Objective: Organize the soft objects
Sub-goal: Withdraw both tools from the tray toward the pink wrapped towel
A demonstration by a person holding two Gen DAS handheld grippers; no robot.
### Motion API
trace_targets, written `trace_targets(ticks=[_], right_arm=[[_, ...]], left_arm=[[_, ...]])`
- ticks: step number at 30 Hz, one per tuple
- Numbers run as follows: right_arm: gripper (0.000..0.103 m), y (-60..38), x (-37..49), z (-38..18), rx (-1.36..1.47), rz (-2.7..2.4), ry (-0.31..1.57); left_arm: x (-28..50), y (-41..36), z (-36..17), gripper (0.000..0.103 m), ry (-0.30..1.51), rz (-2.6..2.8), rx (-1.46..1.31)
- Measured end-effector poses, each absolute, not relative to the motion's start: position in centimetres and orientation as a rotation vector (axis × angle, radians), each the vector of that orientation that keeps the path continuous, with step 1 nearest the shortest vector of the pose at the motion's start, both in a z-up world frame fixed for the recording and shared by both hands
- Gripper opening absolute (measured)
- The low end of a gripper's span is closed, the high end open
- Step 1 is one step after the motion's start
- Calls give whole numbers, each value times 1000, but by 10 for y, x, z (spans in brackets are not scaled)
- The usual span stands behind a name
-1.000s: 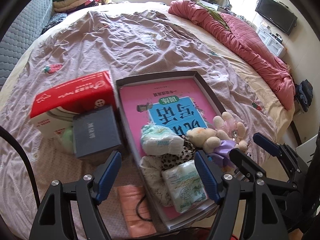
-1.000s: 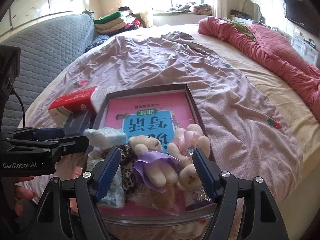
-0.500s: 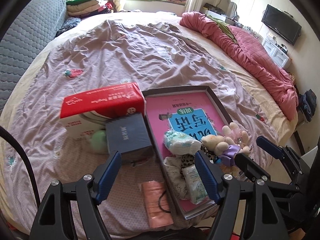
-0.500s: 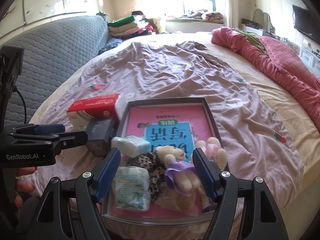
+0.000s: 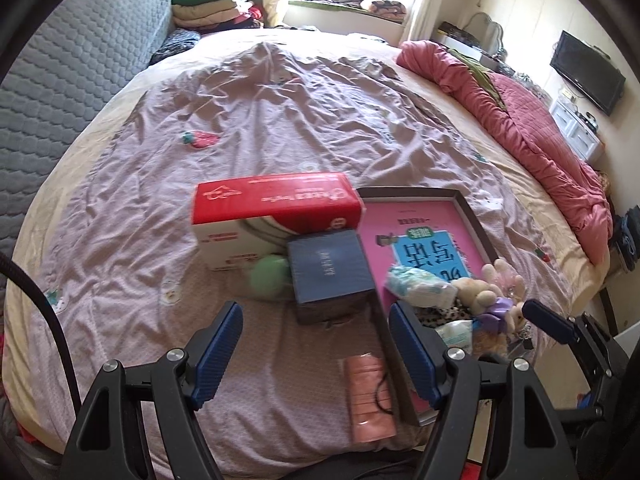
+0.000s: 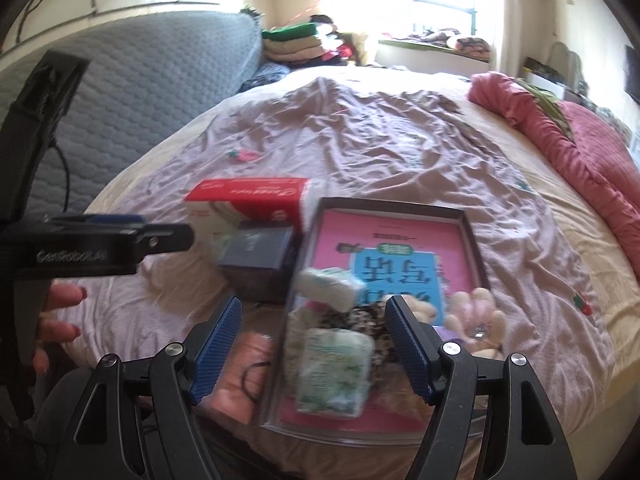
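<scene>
Black grippers, ribbed blue fingers (image 5: 218,350)

On the bed (image 5: 280,112) I see the tray (image 5: 468,208) at right, a book (image 5: 420,236) flat in it. At the tray's near end sit the tissue packs (image 6: 332,364), plush toys (image 5: 492,292) to their right. Left of the tray: the small box (image 5: 328,272), tissue box (image 5: 272,216) behind it, ball (image 5: 268,280) on its left. Pouch (image 5: 368,396) lies nearest, beside the tray's near corner. Quilt (image 5: 532,128) at far right.
</scene>
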State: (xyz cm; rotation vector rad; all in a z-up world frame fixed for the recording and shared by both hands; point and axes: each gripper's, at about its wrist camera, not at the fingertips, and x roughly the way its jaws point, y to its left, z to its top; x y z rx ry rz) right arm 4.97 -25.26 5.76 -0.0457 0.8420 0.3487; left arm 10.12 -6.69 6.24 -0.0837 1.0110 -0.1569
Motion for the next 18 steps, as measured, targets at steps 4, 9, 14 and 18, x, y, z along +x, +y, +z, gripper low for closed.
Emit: trace_targets(ticks=[4,9,14,18], right_arm=[[76,-232,47,52,-26,447,894],[76,-207,46,35,25,535,1008],[76,-180,42,17,-33,549,1084],[76,-165,43,2,-75,526,1136]], left_arm=[[100,-53,59,75,1015,-128,-91],[99,-36,54,75,1020,-103,-98],[98,-24,45,75,1031,-96,-109],[98,-17,37,75,1042,-98,-120]])
